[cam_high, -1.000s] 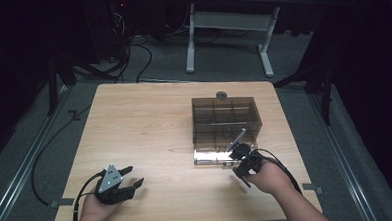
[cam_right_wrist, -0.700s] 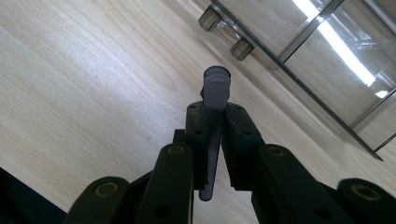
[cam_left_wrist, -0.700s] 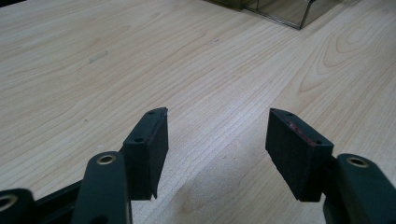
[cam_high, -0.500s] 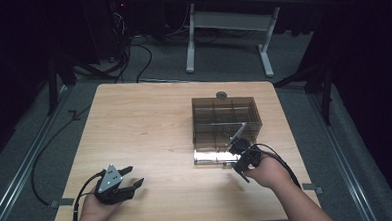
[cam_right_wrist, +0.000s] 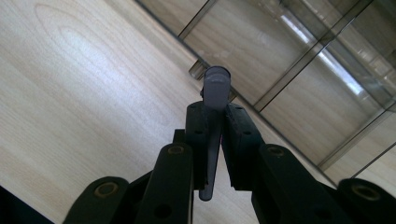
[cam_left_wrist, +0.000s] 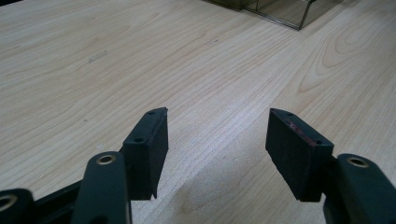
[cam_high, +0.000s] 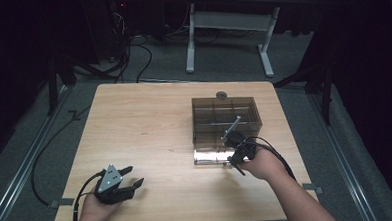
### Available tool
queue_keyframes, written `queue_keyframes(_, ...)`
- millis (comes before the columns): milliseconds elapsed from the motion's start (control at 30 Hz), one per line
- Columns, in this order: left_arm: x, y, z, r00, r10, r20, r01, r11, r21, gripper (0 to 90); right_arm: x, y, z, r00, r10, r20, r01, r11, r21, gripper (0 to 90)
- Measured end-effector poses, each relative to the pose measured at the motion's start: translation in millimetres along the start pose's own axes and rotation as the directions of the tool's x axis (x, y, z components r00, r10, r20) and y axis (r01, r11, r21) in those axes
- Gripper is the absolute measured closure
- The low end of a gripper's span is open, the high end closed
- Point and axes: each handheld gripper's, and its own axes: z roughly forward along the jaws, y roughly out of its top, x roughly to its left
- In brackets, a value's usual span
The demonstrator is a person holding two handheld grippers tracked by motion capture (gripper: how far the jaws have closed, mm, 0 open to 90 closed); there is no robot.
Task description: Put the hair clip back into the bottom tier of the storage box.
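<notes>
Right gripper (cam_right_wrist: 215, 140), clamped on a grey pen (cam_right_wrist: 214, 100), now sits closer over the compartmented clear box (cam_high: 226, 120) than a second ago, approaching a drop-in; left gripper (cam_left_wrist: 217, 140) rests open.

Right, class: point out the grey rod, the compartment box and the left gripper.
grey rod (cam_right_wrist: 215, 86): right gripper view, on its rounded top end above the pads.
compartment box (cam_high: 249, 110): high view, on its right wall.
left gripper (cam_left_wrist: 217, 140): left gripper view, midway between its two open fingertips.
</notes>
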Motion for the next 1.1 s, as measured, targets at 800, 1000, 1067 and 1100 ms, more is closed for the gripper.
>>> queue_keyframes(800,0.8,-0.2,0.0,1.0,-0.002,0.002,0.002,1.0,-0.003,39.5,-17.5,43.1,7.5,0.9996,-0.022,0.02,0.022,1.0,-0.005,81.1)
queue_keyframes(1000,1.0,-0.3,-0.1,1.0,-0.001,0.002,0.001,1.0,-0.003,39.5,-22.2,49.5,9.9,0.9994,-0.029,0.019,0.029,0.999,-0.016,81.1)
queue_keyframes(1067,1.1,-0.2,-0.1,1.0,-0.001,0.002,0.001,1.0,-0.002,39.5,-24.0,51.0,10.2,0.9987,-0.042,0.027,0.043,0.999,-0.024,81.1)
queue_keyframes(1100,1.0,-0.2,-0.1,1.0,-0.001,0.002,0.001,1.0,-0.002,39.5,-24.6,51.9,10.8,0.999,-0.036,0.025,0.037,0.999,-0.027,81.1)
